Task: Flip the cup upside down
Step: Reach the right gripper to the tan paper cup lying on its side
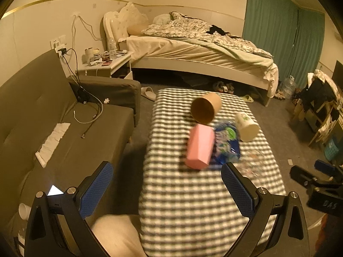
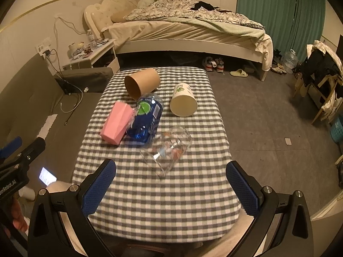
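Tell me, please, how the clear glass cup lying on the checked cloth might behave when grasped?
The clear glass cup lies on its side, so a nudge could roll it. Its smooth walls probably slip between pads, and glass looks breakable if dropped.

A grey-and-white checked cloth (image 2: pixel 150 192) is covering the table across the middle of the frame. On it a pink cup (image 2: pixel 116 123) is lying at centre left, a brown paper cup (image 2: pixel 142 82) above it, a cream cup (image 2: pixel 183 102) with green leaf prints to the right, and a blue packet (image 2: pixel 148 115) with a green circle between them. Teal curtains (image 2: pixel 278 10) are hanging at upper right. Blue pads (image 2: pixel 99 189) are lining the black gripper fingers.
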Action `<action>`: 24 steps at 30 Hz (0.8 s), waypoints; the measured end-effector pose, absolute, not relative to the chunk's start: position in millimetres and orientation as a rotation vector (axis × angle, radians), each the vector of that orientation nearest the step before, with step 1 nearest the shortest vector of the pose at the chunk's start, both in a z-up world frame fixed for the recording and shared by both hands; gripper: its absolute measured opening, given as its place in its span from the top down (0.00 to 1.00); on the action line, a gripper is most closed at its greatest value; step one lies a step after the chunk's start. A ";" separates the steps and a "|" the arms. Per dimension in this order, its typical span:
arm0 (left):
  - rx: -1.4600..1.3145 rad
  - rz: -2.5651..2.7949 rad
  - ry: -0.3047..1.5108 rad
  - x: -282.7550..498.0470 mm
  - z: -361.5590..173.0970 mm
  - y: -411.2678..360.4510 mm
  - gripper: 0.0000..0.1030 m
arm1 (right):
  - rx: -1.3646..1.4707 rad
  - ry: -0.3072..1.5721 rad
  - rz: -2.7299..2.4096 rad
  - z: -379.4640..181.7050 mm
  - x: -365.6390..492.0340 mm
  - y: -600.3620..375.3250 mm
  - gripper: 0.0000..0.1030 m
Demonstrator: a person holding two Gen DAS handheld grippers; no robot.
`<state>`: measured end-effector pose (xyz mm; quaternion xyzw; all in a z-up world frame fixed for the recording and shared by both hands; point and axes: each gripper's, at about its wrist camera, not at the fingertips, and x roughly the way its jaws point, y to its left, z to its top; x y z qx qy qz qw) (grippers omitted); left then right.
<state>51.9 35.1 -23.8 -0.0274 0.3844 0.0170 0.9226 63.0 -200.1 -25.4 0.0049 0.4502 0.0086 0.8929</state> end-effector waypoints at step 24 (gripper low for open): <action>-0.090 0.158 0.958 202.2 -114.9 129.7 0.00 | 0.182 1.155 -0.128 -106.6 387.7 -125.9 0.00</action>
